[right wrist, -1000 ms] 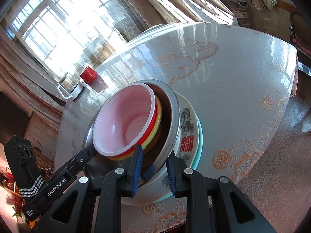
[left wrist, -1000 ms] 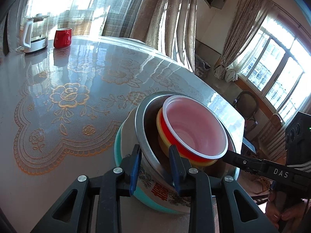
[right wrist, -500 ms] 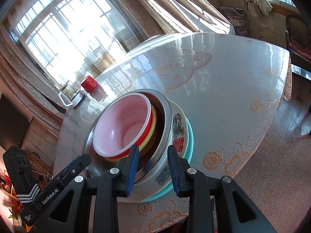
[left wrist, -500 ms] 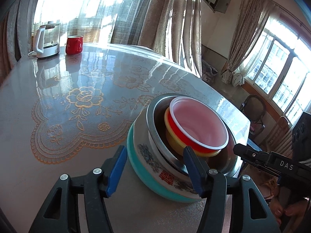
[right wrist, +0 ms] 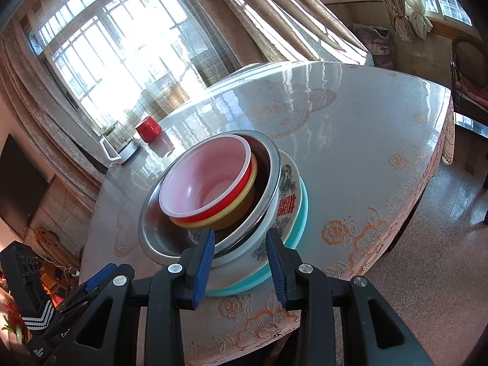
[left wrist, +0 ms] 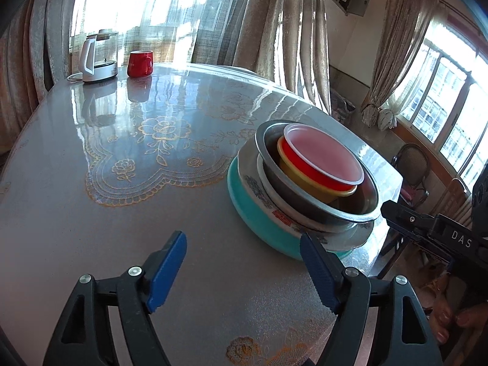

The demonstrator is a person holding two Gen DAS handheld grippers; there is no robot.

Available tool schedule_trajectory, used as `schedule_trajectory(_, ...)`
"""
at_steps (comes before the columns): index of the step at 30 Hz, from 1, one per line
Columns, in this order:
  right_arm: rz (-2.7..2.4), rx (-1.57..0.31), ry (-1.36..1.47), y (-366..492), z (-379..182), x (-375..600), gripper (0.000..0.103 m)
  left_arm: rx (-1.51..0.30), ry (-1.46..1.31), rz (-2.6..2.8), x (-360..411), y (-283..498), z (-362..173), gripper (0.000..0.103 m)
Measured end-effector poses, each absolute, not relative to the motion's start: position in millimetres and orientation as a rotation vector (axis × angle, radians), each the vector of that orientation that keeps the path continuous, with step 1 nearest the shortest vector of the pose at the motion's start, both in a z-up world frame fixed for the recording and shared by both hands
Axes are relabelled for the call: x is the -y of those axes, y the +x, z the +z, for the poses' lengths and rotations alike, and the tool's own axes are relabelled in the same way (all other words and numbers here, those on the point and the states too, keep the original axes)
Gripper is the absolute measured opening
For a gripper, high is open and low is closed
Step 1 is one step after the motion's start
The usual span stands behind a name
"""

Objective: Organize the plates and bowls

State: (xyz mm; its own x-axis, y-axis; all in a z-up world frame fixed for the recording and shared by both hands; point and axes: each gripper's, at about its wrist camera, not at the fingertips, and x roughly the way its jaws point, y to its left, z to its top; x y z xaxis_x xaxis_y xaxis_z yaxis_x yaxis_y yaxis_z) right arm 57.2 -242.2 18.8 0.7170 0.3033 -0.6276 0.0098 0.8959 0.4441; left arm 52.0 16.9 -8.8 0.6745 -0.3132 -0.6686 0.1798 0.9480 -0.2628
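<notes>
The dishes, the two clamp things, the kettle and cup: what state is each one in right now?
Red bowl: upright, empty, nested in the yellow bowl.
Steel bowl: holds both, sits on the patterned plate.
Teal plate: bottom of the stack, on the table.
Left gripper: jaws opening, nothing between them.
Right gripper: jaws opening, off the rims.
Kettle: upright.
Red cup: upright.

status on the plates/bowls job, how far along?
Looks done: red bowl nests in yellow bowl, in the steel bowl, on the patterned plate and teal plate. In hand: nothing; left gripper and right gripper have jaws opening, clear of the stack. Left: nothing else loose in view.
</notes>
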Motion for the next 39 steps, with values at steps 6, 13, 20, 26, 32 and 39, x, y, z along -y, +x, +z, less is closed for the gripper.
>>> schedule_trajectory(6,0.169,-0.735,0.383,36,12,229,0.040,-0.812,-0.170,-0.270,-16,36,-18,0.087)
schedule_trajectory(13,0.155,-0.721,0.304,20,3,215,0.054,-0.835,-0.147,-0.257,-15,22,-26,0.096)
schedule_trajectory(20,0.109,-0.649,0.206,1,2,206,0.078,-0.813,-0.102,-0.226,-15,12,-28,0.103)
schedule_trajectory(26,0.054,-0.654,0.175,-10,-10,204,0.082,-0.831,-0.150,-0.229,-19,3,-33,0.103)
schedule_trajectory(32,0.036,-0.657,0.196,-24,-15,205,0.082,-0.830,-0.121,-0.197,-22,-6,-37,0.103)
schedule_trajectory(39,0.058,-0.685,0.179,-31,-24,196,0.082,-0.829,-0.108,-0.187,-23,-8,-39,0.103)
